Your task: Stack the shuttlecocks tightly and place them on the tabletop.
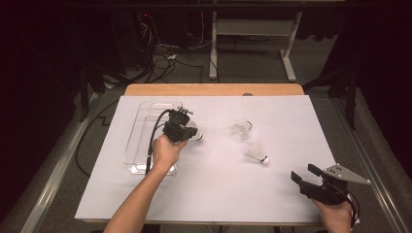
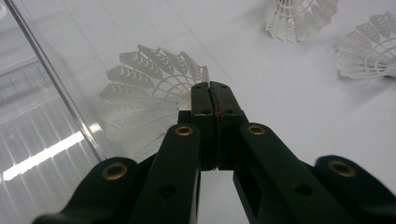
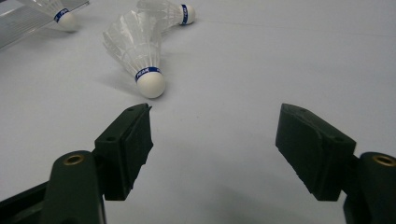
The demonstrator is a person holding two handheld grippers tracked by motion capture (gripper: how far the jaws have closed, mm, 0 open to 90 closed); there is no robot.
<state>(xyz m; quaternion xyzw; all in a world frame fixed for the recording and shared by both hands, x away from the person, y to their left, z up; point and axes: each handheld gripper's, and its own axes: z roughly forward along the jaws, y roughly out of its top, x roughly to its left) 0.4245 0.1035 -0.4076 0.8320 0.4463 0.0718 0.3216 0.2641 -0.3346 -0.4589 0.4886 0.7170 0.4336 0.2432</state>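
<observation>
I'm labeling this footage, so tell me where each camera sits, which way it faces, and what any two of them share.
High view: above the person's side, looking forward and down on the table; both forearms, the left gripper and the right gripper show.
Left gripper view: rides the left gripper, looking along shut jaws pinching the held shuttlecock beside the clear tray.
Right gripper view: rides the right gripper, looking low across the table between open jaws.
Shared: both gripper views show the two loose shuttlecocks.

Bright tabletop, dark surroundings, soft shadows
</observation>
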